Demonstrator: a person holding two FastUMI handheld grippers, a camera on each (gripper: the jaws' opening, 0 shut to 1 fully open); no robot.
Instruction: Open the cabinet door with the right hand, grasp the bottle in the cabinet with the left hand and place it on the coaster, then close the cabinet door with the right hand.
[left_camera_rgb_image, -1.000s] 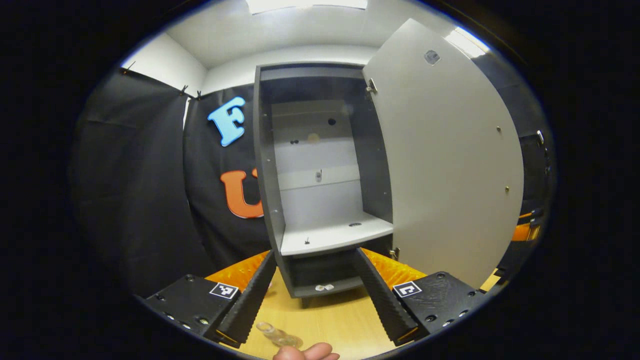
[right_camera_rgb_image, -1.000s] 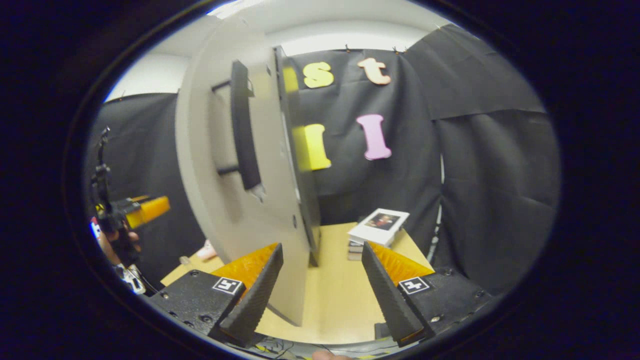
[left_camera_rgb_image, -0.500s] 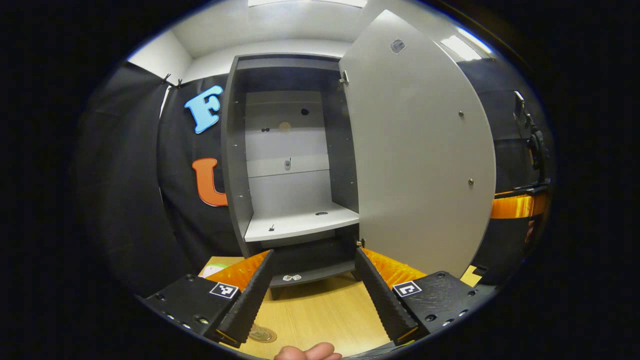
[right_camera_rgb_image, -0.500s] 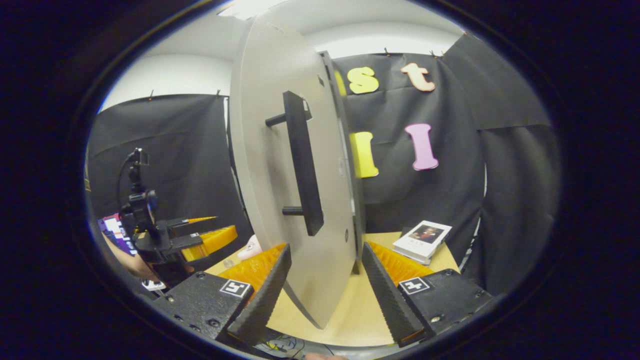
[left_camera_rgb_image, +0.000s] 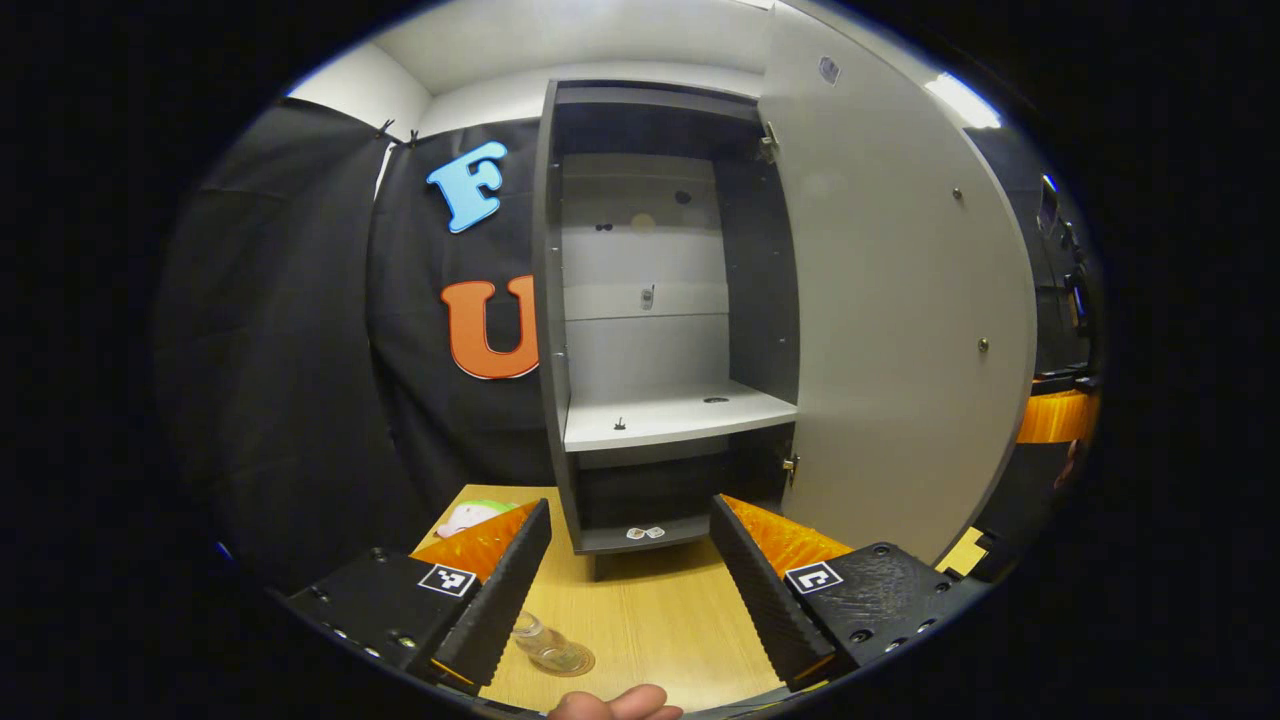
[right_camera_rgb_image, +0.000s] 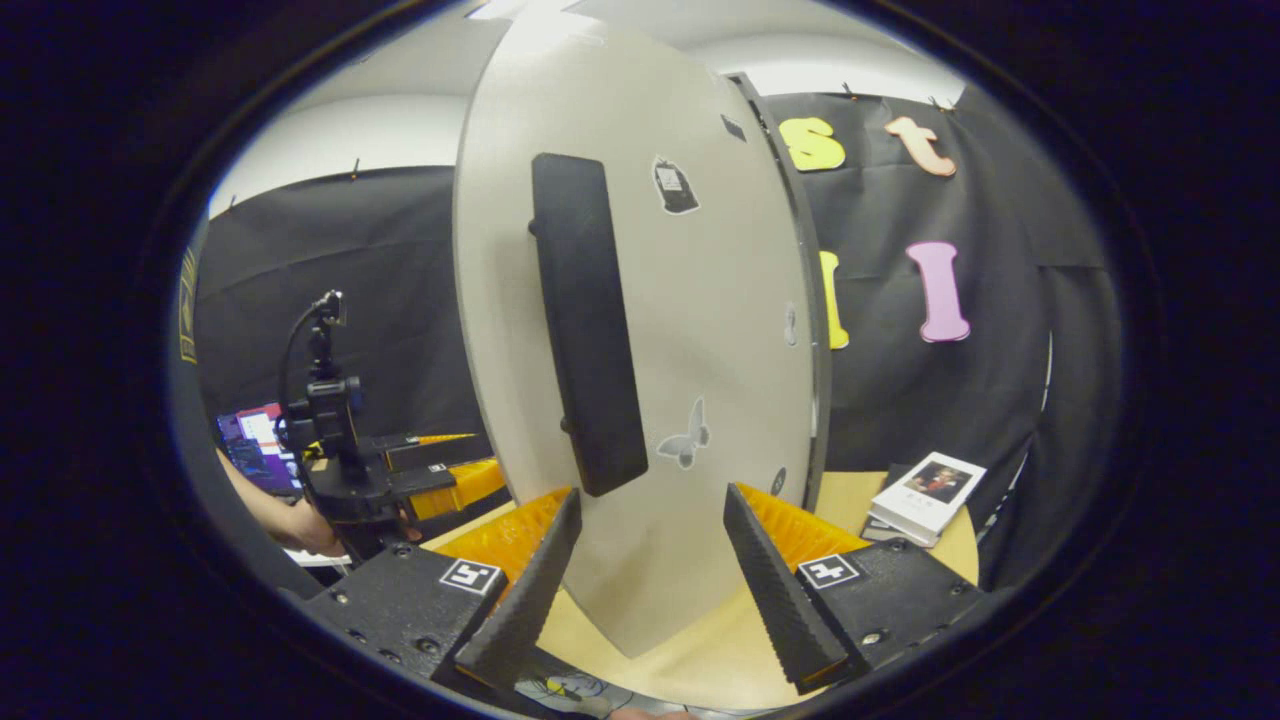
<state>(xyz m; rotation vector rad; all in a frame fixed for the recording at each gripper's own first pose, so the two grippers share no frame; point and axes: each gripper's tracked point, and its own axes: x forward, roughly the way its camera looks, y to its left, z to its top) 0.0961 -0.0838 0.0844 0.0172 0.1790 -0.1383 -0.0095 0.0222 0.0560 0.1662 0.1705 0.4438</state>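
Left gripper (left_camera_rgb_image: 625, 590) released, jaws spread, holding nothing. Ahead of it the cabinet (left_camera_rgb_image: 560, 330) stands open, shelf (left_camera_rgb_image: 670, 415) bare apart from small specks. Clear bottle (left_camera_rgb_image: 545, 648) lies just beside the left finger, low and close to the claw, on the wooden tabletop (left_camera_rgb_image: 650, 620); whether it rests on a coaster cannot be told. Judged light, rigid and smooth, so slippery; best taken across the body with both pads square. Right gripper (right_camera_rgb_image: 650, 580) also released, jaws wide, facing the outer face of the cabinet door (right_camera_rgb_image: 720, 330). The dark bar handle (right_camera_rgb_image: 585, 320) sits directly ahead, above the left finger. Door judged stiff and light on its hinges; push flat on the panel near the handle edge to close. Books (right_camera_rgb_image: 925, 495) lie off to the claw's right.
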